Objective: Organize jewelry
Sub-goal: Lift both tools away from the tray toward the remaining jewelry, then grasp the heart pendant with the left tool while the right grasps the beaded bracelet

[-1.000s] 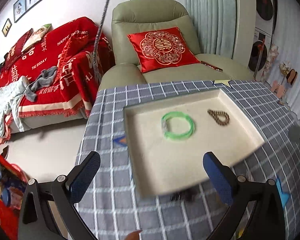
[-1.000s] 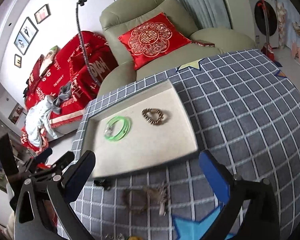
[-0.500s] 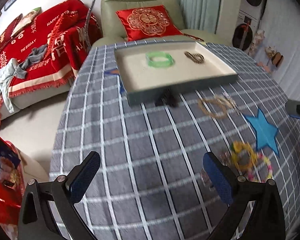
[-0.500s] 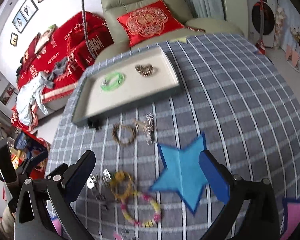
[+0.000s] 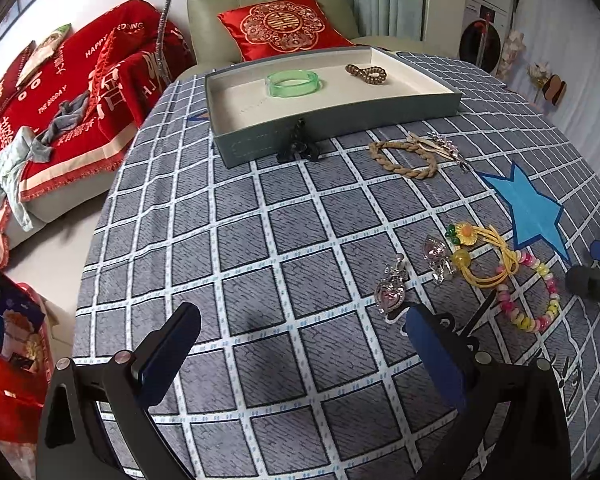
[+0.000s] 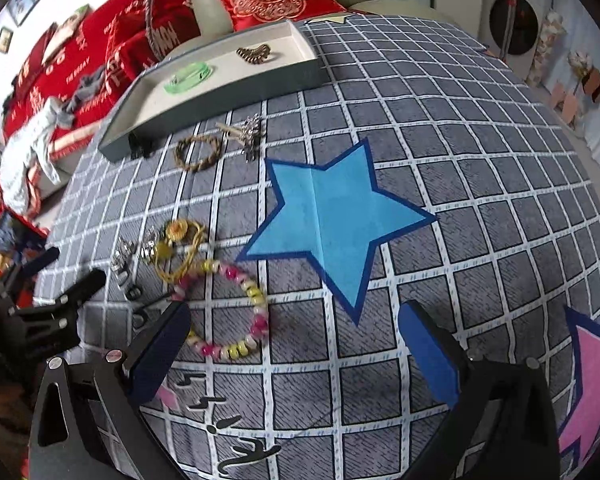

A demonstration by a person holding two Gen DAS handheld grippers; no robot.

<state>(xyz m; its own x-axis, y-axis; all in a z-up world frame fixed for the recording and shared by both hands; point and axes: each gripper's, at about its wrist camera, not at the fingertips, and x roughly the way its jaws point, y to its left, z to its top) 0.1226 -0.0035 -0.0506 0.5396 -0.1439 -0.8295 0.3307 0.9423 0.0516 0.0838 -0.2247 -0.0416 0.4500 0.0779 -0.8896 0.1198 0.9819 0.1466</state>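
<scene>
Both grippers pulled back; tray [image 5: 340, 114] upper centre holds green bangle [image 5: 293, 83], brown beads [image 5: 366, 73]. Left gripper [image 5: 300, 344], right gripper [image 6: 296, 344] wide open, empty.

You've got grey tablecloth [image 5: 284, 224] with white grid, blue star [image 6: 332, 216] on it, green bangle [image 5: 293, 82] in cream-lined grey tray [image 5: 340, 116], pink-yellow bead bracelet [image 6: 236, 312].

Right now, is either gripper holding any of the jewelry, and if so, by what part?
Nothing is held. The left gripper and the right gripper are both open and empty above the tablecloth.
</scene>
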